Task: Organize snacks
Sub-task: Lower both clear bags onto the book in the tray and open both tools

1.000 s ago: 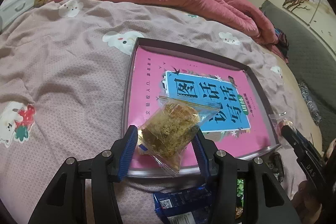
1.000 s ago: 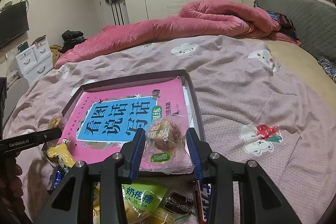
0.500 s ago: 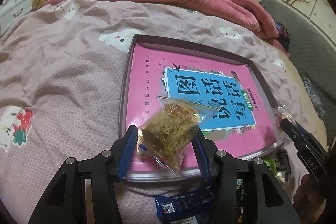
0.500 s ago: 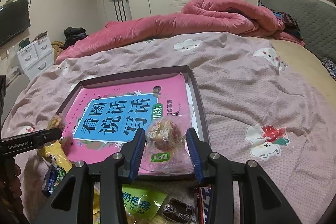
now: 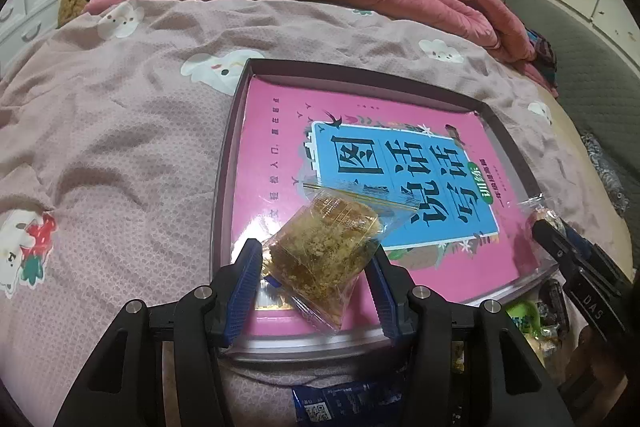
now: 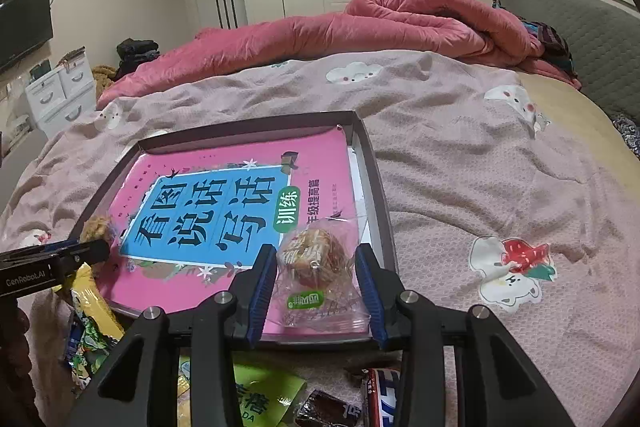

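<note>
Left tool (image 5: 316, 283): we see it pinching 1 clear pack, golden crumbly cake (image 5: 324, 251), over tray (image 5: 228, 187).
Right tool (image 6: 316, 287): pinching clear bun pack (image 6: 316, 263).
Right view only: loose snacks (image 6: 264, 399) on bed (image 6: 480, 187).

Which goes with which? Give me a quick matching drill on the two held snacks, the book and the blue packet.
1 floss cake packet
2 round pastry packet
3 pink book
4 blue packet

a inside the tray
b in the right gripper
c on the bedspread, below the tray
d in the left gripper

Pairs: 1-d, 2-b, 3-a, 4-c
</note>
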`<state>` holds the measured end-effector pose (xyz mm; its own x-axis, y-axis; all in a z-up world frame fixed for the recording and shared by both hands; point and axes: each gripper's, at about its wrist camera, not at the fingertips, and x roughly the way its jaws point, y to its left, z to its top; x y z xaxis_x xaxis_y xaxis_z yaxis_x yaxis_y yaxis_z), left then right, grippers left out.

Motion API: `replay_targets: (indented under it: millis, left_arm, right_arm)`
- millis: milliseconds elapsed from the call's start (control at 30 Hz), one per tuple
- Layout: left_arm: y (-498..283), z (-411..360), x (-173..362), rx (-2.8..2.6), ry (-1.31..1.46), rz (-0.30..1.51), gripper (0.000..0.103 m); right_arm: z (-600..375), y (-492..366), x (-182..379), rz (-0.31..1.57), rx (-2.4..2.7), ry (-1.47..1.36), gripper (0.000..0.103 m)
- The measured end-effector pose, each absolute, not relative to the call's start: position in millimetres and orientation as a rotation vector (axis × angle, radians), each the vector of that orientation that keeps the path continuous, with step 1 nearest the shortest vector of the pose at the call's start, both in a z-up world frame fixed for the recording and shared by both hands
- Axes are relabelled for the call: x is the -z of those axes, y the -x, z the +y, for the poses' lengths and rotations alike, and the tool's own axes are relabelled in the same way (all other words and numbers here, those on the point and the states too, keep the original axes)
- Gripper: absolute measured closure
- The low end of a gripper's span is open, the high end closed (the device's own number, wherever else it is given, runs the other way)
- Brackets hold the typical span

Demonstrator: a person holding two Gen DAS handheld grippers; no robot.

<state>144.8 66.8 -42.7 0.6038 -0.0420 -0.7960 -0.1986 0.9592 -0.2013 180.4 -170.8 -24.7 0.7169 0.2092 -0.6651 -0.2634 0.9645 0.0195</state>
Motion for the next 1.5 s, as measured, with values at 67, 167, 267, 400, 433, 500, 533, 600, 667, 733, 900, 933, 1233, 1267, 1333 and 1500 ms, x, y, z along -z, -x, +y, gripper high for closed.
replay_targets:
  millis: [67, 167, 267, 400, 433, 500, 533, 600, 667, 733, 900, 933, 1233, 1267, 1333, 1500]
  left_arm:
    - [-144.7, 66.9, 42.8, -0.091, 0.285, 0.918, 0.049]
    - [-144.6, 66.3, 43.1, -0.092, 0.278, 0.919, 0.049]
    - [-144.5, 66.1, 43.2, -0.093, 0.277, 0.919, 0.048]
    - [-144.5, 66.0, 43.4, -0.093, 0.274, 0.919, 0.048]
    - [-144.7, 66.1, 43.3, -0.093, 0.275, 0.92, 0.048]
    - [-144.7, 66.1, 43.2, -0.093, 0.277, 0.92, 0.048]
    - [-144.4, 66.0, 43.2, -0.093, 0.277, 0.92, 0.048]
    - [-144.4, 66.2, 43.1, -0.093, 0.279, 0.921, 0.048]
    - [-144.3, 66.2, 43.0, -0.092, 0.278, 0.921, 0.048]
    - [-144.4, 66.6, 43.0, -0.09, 0.281, 0.924, 0.048]
    - [-143.7, 68.4, 41.1, -0.086, 0.293, 0.927, 0.047]
    - [-143.3, 68.4, 40.4, -0.087, 0.293, 0.926, 0.047]
    - [-137.3, 71.2, 27.2, -0.094, 0.298, 0.893, 0.04]
    - [-136.7, 71.2, 25.8, -0.096, 0.296, 0.892, 0.04]
    - [-135.4, 71.8, 23.8, -0.095, 0.297, 0.888, 0.04]
    - [-130.9, 73.7, 17.7, -0.098, 0.308, 0.879, 0.035]
  right_arm:
    - [-170.3, -180.7, 25.4, 0.724, -0.26, 0.085, 0.062]
    - [-170.0, -181.0, 26.0, 0.728, -0.258, 0.084, 0.062]
    - [-168.7, -182.5, 27.7, 0.735, -0.255, 0.087, 0.062]
    - [-168.6, -183.5, 28.3, 0.741, -0.258, 0.085, 0.062]
    - [-168.5, -183.8, 28.3, 0.742, -0.259, 0.085, 0.062]
    - [-168.9, -184.2, 28.5, 0.745, -0.26, 0.082, 0.062]
    - [-169.0, -184.4, 28.6, 0.747, -0.259, 0.08, 0.061]
    - [-170.1, -184.1, 28.4, 0.748, -0.261, 0.075, 0.061]
    - [-170.9, -183.6, 28.1, 0.746, -0.261, 0.071, 0.059]
    - [-172.2, -183.0, 26.8, 0.743, -0.259, 0.063, 0.057]
    - [-174.7, -177.8, 20.3, 0.72, -0.264, 0.055, 0.054]
    - [-174.7, -176.6, 19.0, 0.716, -0.265, 0.055, 0.053]
    - [-176.9, -166.8, 7.5, 0.693, -0.279, 0.044, 0.05]
    - [-177.0, -166.0, 6.9, 0.692, -0.277, 0.044, 0.05]
    - [-177.5, -164.4, 5.2, 0.69, -0.28, 0.042, 0.05]
    - [-179.1, -160.9, 1.4, 0.683, -0.282, 0.037, 0.049]
